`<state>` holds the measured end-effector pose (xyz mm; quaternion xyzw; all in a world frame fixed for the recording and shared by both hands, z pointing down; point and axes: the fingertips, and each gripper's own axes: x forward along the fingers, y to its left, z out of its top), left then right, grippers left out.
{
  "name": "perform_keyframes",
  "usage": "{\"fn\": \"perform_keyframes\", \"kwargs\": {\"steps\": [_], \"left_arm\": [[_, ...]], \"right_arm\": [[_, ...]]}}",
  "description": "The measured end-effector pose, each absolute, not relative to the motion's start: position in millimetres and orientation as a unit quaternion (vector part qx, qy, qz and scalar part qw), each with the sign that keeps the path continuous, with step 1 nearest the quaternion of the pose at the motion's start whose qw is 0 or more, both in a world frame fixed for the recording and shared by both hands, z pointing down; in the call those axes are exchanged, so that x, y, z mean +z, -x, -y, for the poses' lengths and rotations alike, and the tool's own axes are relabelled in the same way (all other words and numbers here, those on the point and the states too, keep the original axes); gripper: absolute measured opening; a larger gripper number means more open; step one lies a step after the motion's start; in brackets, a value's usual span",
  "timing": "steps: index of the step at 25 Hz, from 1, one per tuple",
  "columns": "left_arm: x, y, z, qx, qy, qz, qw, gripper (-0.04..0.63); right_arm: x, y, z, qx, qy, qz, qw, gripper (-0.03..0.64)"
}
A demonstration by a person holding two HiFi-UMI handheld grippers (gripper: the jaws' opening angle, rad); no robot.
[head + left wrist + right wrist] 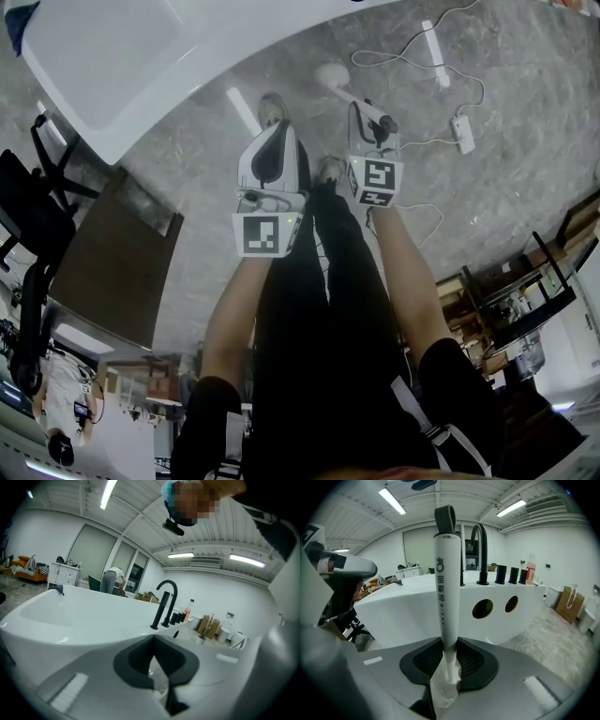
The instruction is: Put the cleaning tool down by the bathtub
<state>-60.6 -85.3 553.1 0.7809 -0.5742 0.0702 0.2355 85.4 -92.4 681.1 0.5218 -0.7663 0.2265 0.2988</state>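
Observation:
In the right gripper view the cleaning tool's white handle (446, 588) stands straight up, a dark loop at its top. My right gripper (449, 665) is shut on its lower end. From the head view the tool (361, 101) reaches forward from the right gripper (375, 120) to a round white head (330, 75) just above the grey floor. The white bathtub (122, 66) lies at the upper left, and it fills the middle of both gripper views (417, 606) (84, 616). My left gripper (277, 127) hangs beside the right one; its pads (140, 660) stand together with nothing held.
A black tap (480, 550) (166, 603) and bottles stand on the tub's rim. Cables, a power strip (436, 56) and an adapter (463, 133) lie on the floor ahead, to the right. There is a brown board (112, 262) and black chair (37, 216) on the left, and shelves (525, 300) on the right.

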Motion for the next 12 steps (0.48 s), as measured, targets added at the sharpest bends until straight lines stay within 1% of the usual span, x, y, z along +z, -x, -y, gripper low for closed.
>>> {"fn": "perform_keyframes", "kwargs": {"steps": [6,12], "left_arm": [[566.1,66.6,94.0,0.069,-0.778,0.58,0.23,0.007],[582.7,72.4,96.7,0.072,-0.773,0.583,0.239,0.006]], "right_arm": [[709.3,-81.0,98.3,0.228,-0.51,0.768,0.314,0.092],[731.9,-76.2,104.8,0.227,-0.503,0.77,0.321,0.092]]}}
